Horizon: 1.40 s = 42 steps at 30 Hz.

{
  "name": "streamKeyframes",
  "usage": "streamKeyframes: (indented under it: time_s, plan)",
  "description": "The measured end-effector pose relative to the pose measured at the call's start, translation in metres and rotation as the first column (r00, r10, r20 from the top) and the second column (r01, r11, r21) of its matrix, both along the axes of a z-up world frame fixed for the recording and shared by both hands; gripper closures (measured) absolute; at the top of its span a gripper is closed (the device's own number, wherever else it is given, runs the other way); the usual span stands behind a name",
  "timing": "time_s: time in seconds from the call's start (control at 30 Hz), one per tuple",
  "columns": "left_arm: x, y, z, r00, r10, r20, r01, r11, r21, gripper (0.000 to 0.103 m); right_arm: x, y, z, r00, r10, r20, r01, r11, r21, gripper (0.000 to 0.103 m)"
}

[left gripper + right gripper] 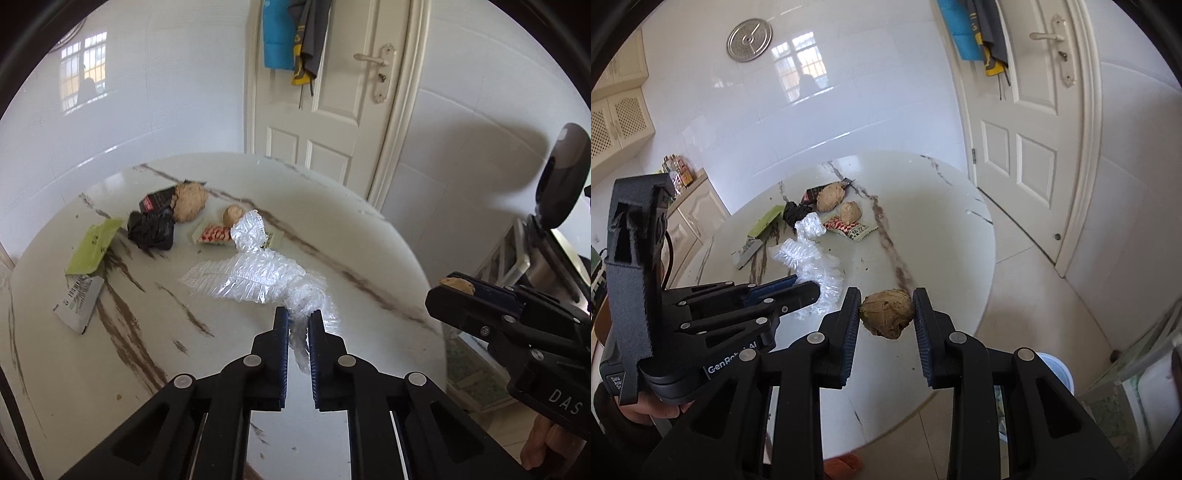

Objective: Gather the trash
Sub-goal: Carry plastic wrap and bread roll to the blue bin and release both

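Left wrist view: our left gripper [298,325] clamps the bubble wrap [255,277] at lower centre; our right gripper [886,314] apparently pinches a brown paper wad [886,313].

Glossy marble table [369,236]; crinkled plastic wrap [255,277]

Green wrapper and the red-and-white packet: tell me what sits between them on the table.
In the left wrist view, a crumpled black plastic bag lies between the green wrapper and the red-and-white packet; otherwise bare marble table.
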State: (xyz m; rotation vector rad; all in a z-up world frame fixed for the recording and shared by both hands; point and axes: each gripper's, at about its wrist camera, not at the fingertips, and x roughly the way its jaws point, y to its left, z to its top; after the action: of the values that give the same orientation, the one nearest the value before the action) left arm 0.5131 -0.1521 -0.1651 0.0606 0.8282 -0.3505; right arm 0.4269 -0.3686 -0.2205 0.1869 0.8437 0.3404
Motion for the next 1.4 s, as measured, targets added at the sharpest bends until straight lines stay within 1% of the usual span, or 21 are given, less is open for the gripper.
streamKeyframes:
  time_s: [0.2,0.33,0.43,0.53,0.63,0.83,0.87,0.9,0.93,1.0,1.03,1.07,1.1,1.17,1.23,1.3,1.4]
  plan:
    - [-0.031,-0.021,0.025,0.996,-0.057,0.074,0.057,0.998,0.001,0.097,-0.021,-0.027,0.019,0.998,-0.041,0.049,0.039,0.999,0.026,0.076]
    - [-0.044,-0.052,0.031,0.988,-0.12,0.094,0.119,0.993,0.016,0.097,-0.038,-0.055,0.03,0.992,-0.097,0.08,0.095,0.995,0.028,0.076]
    - [-0.044,-0.086,0.028,0.98,-0.18,0.079,0.178,0.983,0.032,0.097,-0.051,-0.082,0.033,0.984,-0.151,0.097,0.151,0.989,0.012,0.076]
    - [-0.042,-0.119,0.021,0.969,-0.24,0.063,0.237,0.97,0.057,0.097,-0.06,-0.112,0.031,0.971,-0.218,0.095,0.219,0.976,0.001,0.076]
    - [-0.038,-0.153,0.008,0.956,-0.292,0.028,0.29,0.954,0.071,0.097,-0.07,-0.143,0.022,0.958,-0.277,0.074,0.277,0.961,0.005,0.076]
    - [-0.029,-0.213,-0.021,0.928,-0.371,-0.029,0.372,0.922,0.108,0.096,-0.08,-0.191,-0.002,0.936,-0.351,0.013,0.351,0.936,0.002,0.076]
    - [-0.027,-0.223,-0.028,0.926,-0.375,-0.039,0.377,0.918,0.119,0.092,-0.081,-0.198,-0.007,0.932,-0.362,0.001,0.362,0.932,0.002,0.076]
    - [-0.025,-0.232,-0.035,0.924,-0.379,-0.048,0.382,0.915,0.133,0.091,-0.082,-0.203,-0.012,0.929,-0.369,-0.008,0.369,0.929,0.0,0.076]
    - [-0.013,-0.237,-0.041,0.922,-0.384,-0.053,0.388,0.911,0.141,0.091,-0.083,-0.208,-0.016,0.927,-0.374,-0.019,0.374,0.927,0.0,0.076]
    - [-0.011,-0.247,-0.047,0.916,-0.396,-0.061,0.4,0.904,0.149,0.087,-0.084,-0.217,-0.026,0.923,-0.383,-0.036,0.384,0.924,-0.001,0.076]
    - [-0.01,-0.251,-0.051,0.911,-0.406,-0.069,0.412,0.897,0.163,0.086,-0.084,-0.221,-0.03,0.921,-0.388,-0.045,0.388,0.922,-0.003,0.076]
    - [-0.008,-0.254,-0.053,0.911,-0.407,-0.069,0.412,0.894,0.176,0.076,-0.084,-0.225,-0.034,0.918,-0.392,-0.054,0.392,0.92,0.001,0.076]
    - [-0.007,-0.258,-0.056,0.912,-0.404,-0.066,0.409,0.892,0.19,0.059,-0.085,-0.23,-0.038,0.916,-0.397,-0.063,0.398,0.917,0.006,0.076]
    - [-0.006,-0.261,-0.058,0.924,-0.38,-0.047,0.381,0.899,0.217,0.039,-0.088,-0.237,-0.045,0.911,-0.405,-0.073,0.407,0.913,0.012,0.076]
    - [-0.005,-0.267,-0.059,0.929,-0.37,-0.028,0.366,0.901,0.231,0.04,-0.084,-0.24,-0.049,0.91,-0.407,-0.081,0.41,0.912,0.022,0.076]
    - [-0.006,-0.269,-0.058,0.932,-0.363,-0.021,0.358,0.903,0.236,0.038,-0.081,-0.241,-0.052,0.909,-0.409,-0.082,0.412,0.911,0.016,0.076]
    - [-0.006,-0.27,-0.054,0.941,-0.338,0.019,0.323,0.914,0.246,0.035,-0.075,-0.243,-0.058,0.908,-0.408,-0.09,0.412,0.911,0.023,0.076]
